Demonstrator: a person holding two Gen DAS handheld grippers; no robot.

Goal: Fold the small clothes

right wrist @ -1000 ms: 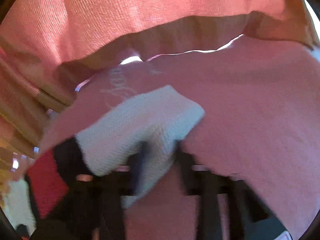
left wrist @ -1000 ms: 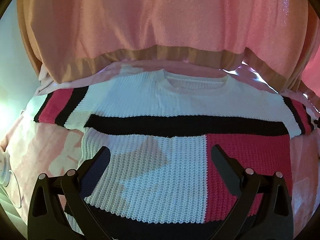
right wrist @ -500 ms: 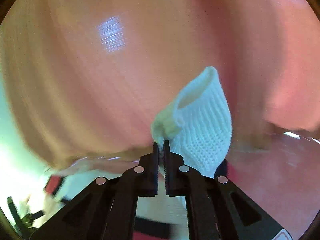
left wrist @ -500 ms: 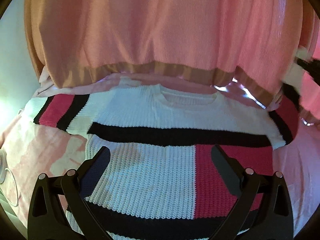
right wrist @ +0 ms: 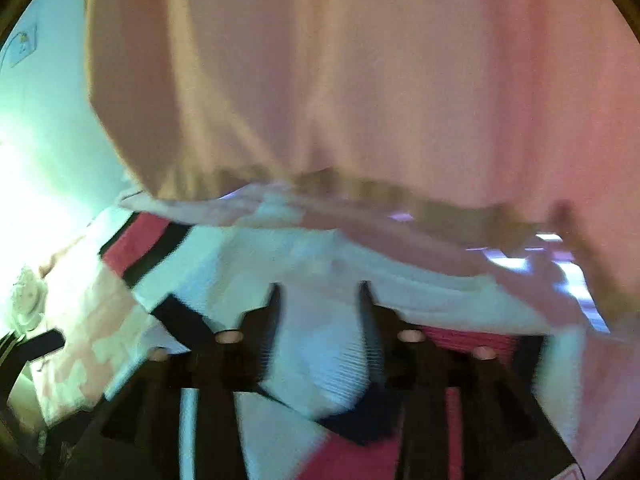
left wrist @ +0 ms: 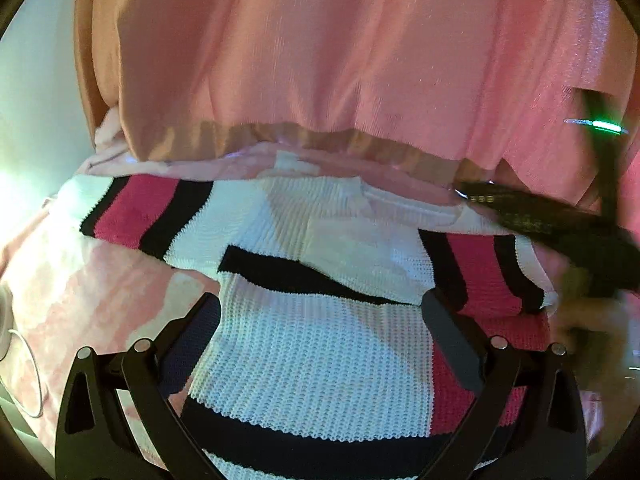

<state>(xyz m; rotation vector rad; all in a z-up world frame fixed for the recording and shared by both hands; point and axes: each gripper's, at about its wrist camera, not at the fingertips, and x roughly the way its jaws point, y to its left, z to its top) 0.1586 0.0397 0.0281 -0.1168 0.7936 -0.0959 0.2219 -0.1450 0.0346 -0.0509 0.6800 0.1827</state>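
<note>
A small knit sweater, white with black and pink blocks, lies flat on a pink blanket. Its right sleeve lies folded inward across the chest; its left sleeve is spread out to the left. My left gripper is open and empty, hovering over the sweater's lower body. My right gripper is open just above the folded sleeve, in a blurred view; its black body shows at the right in the left wrist view.
The person's pink top with a tan hem hangs close behind the sweater and fills the upper half of both views. A white cable lies at the blanket's left edge.
My right gripper carried the right sleeve up and over, laid it across the sweater's chest and opened, letting it go. The left gripper stayed open over the lower body.
</note>
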